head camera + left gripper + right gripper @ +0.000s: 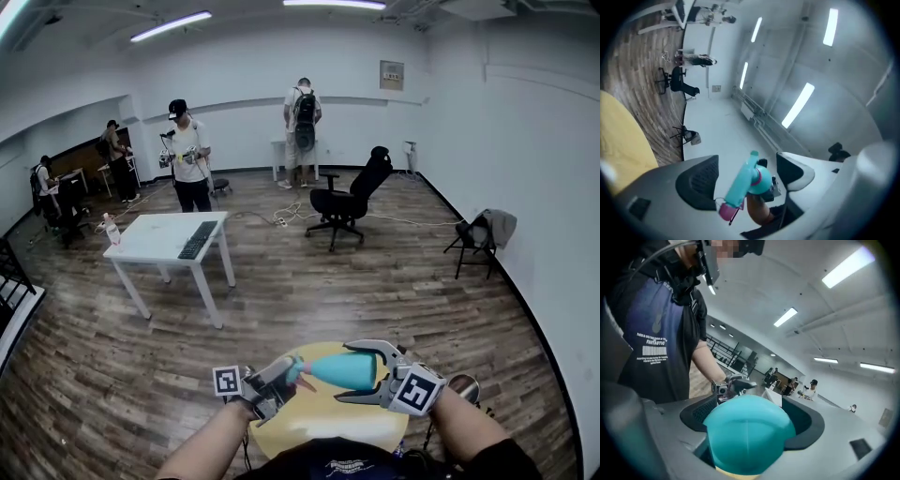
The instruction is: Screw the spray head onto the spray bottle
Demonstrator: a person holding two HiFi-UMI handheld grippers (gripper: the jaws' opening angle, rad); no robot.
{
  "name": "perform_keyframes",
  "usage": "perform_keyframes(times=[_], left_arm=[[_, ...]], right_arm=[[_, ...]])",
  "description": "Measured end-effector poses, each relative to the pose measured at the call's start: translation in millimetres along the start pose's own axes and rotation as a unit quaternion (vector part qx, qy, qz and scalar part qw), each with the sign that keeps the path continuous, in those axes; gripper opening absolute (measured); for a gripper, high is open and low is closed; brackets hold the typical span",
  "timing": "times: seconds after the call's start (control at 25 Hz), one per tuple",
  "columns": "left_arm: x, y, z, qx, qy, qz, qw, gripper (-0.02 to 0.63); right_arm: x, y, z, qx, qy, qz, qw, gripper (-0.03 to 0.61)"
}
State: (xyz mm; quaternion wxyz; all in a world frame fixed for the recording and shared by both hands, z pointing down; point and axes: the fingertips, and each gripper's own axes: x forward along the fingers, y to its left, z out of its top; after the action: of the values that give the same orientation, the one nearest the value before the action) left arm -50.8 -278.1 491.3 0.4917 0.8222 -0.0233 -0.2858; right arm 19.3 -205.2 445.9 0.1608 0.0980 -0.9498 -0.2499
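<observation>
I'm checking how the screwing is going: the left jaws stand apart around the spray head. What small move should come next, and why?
Probably close the left gripper on the spray head and turn it. The right gripper clamps the spray bottle, the head sits at its neck, and the left jaws stand apart, not pressing on it. Whether the head is tight cannot be told.

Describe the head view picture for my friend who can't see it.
Two hand-held grippers meet over a round yellow table: the right gripper grips a teal spray bottle lying sideways, and the spray head at its end sits between the open jaws of the left gripper. Behind are a wood floor, a white table, a black office chair and people standing.
</observation>
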Motion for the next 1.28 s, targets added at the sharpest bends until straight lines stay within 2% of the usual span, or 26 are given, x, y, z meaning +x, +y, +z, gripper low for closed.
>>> perform_keyframes(times=[0.04,0.08,0.12,0.16,0.2,0.24,0.32,0.36,0.4,0.44,0.48,0.56,0.6,0.68,0.72,0.76,0.8,0.84,0.88,0.92,1.0,1.04,1.08,1.16,1.2,1.28], left_arm=[[10.7,-6.2,-14.9,0.034,0.042,0.005,0.9985,0.387],[21.4,-10.7,-29.9,0.076,0.087,0.019,0.9931,0.387],[29.5,-13.7,-41.3,0.12,0.123,0.038,0.9844,0.359],[35.0,-17.5,-47.2,0.158,0.146,0.053,0.9752,0.296],[39.0,-20.9,-50.1,0.191,0.163,0.066,0.9657,0.222],[42.1,-20.5,-53.4,0.227,0.188,0.086,0.9517,0.2],[45.4,-10.8,-63.4,0.296,0.253,0.133,0.9113,0.198],[45.6,-6.7,-67.1,0.314,0.276,0.148,0.8964,0.198],[44.5,-4.5,-69.0,0.321,0.288,0.156,0.8887,0.199],[42.3,-3.6,-69.7,0.322,0.292,0.158,0.8865,0.199],[40.2,-3.4,-69.4,0.32,0.289,0.156,0.8888,0.199],[37.5,-3.7,-67.1,0.302,0.264,0.142,0.9047,0.202],[36.4,-4.4,-64.5,0.283,0.245,0.131,0.9179,0.207],[30.7,-6.5,-50.9,0.214,0.186,0.103,0.9535,0.224],[24.6,-7.4,-38.5,0.163,0.143,0.085,0.9725,0.282],[16.2,-7.6,-23.6,0.108,0.094,0.065,0.9876,0.34],[7.0,-7.1,-9.4,0.056,0.046,0.043,0.9964,0.375],[-0.8,-6.9,1.1,0.019,0.009,0.023,0.9995,0.387],[-4.6,-8.6,5.2,0.001,-0.008,0.006,0.9999,0.39],[-2.8,-13.6,1.7,0.003,-0.003,-0.009,0.9999,0.397],[14.1,-29.0,-23.1,0.055,0.057,-0.022,0.9966,0.4],[22.9,-33.6,-38.1,0.097,0.095,-0.011,0.9906,0.388],[28.6,-35.4,-49.0,0.139,0.125,0.007,0.9824,0.299],[33.5,-37.0,-56.2,0.198,0.154,0.039,0.9671,0.185],[34.6,-33.9,-58.1,0.23,0.175,0.061,0.9554,0.184],[35.1,-21.3,-63.5,0.286,0.23,0.119,0.9226,0.19]], right_arm=[[1.2,0.8,1.5,-0.001,-0.01,0.004,1.0,0.442],[0.3,-2.8,2.6,0.021,-0.034,0.007,0.999,0.442],[-3.5,-11.0,1.8,0.069,-0.065,0.01,0.995,0.442],[-9.9,-22.1,-2.3,0.133,-0.097,0.013,0.986,0.442],[-17.5,-33.3,-8.8,0.199,-0.126,0.02,0.972,0.442],[-24.3,-41.8,-15.4,0.252,-0.148,0.028,0.956,0.44],[-31.8,-48.0,-26.1,0.317,-0.171,0.043,0.932,0.44],[-32.6,-47.1,-30.6,0.331,-0.175,0.047,0.926,0.44],[-31.6,-44.7,-33.9,0.337,-0.176,0.048,0.924,0.44],[-29.7,-42.1,-35.4,0.337,-0.175,0.048,0.924,0.44],[-27.6,-40.1,-35.4,0.334,-0.171,0.047,0.926,0.44],[-24.9,-39.1,-31.1,0.318,-0.159,0.042,0.934,0.44],[-24.1,-39.5,-27.0,0.303,-0.152,0.036,0.94,0.44],[-23.1,-38.4,-15.3,0.248,-0.133,0.015,0.959,0.44],[-23.5,-35.9,-6.9,0.212,-0.124,0.004,0.969,0.44],[-24.4,-32.2,2.6,0.174,-0.116,-0.004,0.978,0.44],[-25.0,-27.4,10.7,0.138,-0.105,-0.01,0.985,0.441],[-24.5,-21.7,15.2,0.103,-0.088,-0.012,0.991,0.441],[-22.3,-15.4,16.0,0.073,-0.065,-0.011,0.995,0.442],[-18.7,-9.1,14.5,0.049,-0.043,-0.008,0.998,0.442],[-11.7,-0.7,13.1,0.033,-0.039,0.003,0.999,0.442],[-11.8,-1.9,14.3,0.058,-0.063,0.008,0.996,0.442],[-15.5,-7.7,14.0,0.108,-0.095,0.011,0.99,0.442],[-27.5,-26.4,3.4,0.23,-0.156,0.02,0.96,0.441],[-30.8,-33.7,-5.4,0.278,-0.175,0.028,0.944,0.44],[-30.3,-38.8,-24.1,0.344,-0.192,0.049,0.918,0.44]])
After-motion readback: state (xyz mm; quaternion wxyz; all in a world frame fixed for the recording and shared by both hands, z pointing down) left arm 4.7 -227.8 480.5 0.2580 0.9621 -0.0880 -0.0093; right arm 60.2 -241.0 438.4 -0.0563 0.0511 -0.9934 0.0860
